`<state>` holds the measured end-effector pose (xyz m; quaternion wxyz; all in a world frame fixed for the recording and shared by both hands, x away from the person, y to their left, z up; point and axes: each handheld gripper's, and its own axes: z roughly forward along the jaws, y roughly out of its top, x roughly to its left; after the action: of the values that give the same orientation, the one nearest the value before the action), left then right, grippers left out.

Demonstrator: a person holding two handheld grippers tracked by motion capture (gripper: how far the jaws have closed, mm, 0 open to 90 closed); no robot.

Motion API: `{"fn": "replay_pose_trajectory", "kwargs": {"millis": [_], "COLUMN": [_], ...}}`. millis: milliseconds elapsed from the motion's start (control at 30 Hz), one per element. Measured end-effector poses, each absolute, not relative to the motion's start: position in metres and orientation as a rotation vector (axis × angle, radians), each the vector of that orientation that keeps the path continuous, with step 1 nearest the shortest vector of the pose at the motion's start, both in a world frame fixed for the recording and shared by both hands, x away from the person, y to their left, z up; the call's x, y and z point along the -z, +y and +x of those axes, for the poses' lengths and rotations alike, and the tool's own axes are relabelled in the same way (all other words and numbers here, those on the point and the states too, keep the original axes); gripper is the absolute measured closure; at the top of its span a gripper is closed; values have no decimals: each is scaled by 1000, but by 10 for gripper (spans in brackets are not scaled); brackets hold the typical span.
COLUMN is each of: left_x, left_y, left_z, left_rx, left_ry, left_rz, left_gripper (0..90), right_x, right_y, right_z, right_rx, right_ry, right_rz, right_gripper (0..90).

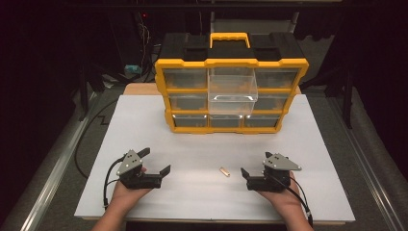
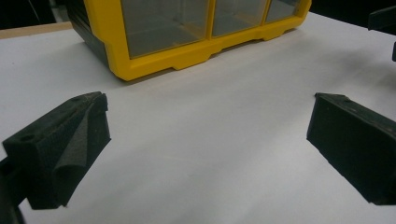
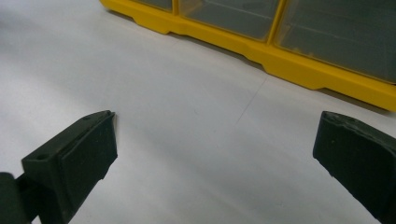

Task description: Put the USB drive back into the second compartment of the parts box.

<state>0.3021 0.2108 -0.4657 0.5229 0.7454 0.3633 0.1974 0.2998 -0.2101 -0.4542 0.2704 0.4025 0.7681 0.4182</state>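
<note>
High view: we see the left claw (image 1: 157, 162) and right claw (image 1: 254, 163) resting wide apart-jawed on the white surface (image 1: 144, 120), a small tan piece (image 1: 224, 171) between them, nearer the right. Beyond stands a yellow drawer cabinet (image 1: 231, 96), its middle clear drawer (image 1: 232, 95) pulled out.

Left gripper view: jaws wide, holding nothing.

Right gripper view: jaws wide, holding nothing.

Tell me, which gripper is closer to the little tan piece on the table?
The right gripper. The little tan piece lies just off its jaws, toward the table's middle. The left gripper sits farther away on the piece's other side.
</note>
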Motion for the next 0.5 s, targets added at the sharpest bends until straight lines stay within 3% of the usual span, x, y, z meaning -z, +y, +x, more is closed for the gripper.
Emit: {"fn": "replay_pose_trajectory", "kwargs": {"millis": [500], "left_x": [466], "left_y": [207], "left_z": [302], "left_rx": [-524], "left_ry": [874], "left_rz": [1828], "left_gripper": [2], "right_x": [460], "right_y": [-198], "right_z": [299], "right_rx": [-1054], "right_ry": [2240], "right_rz": [1075], "right_gripper": [6]}}
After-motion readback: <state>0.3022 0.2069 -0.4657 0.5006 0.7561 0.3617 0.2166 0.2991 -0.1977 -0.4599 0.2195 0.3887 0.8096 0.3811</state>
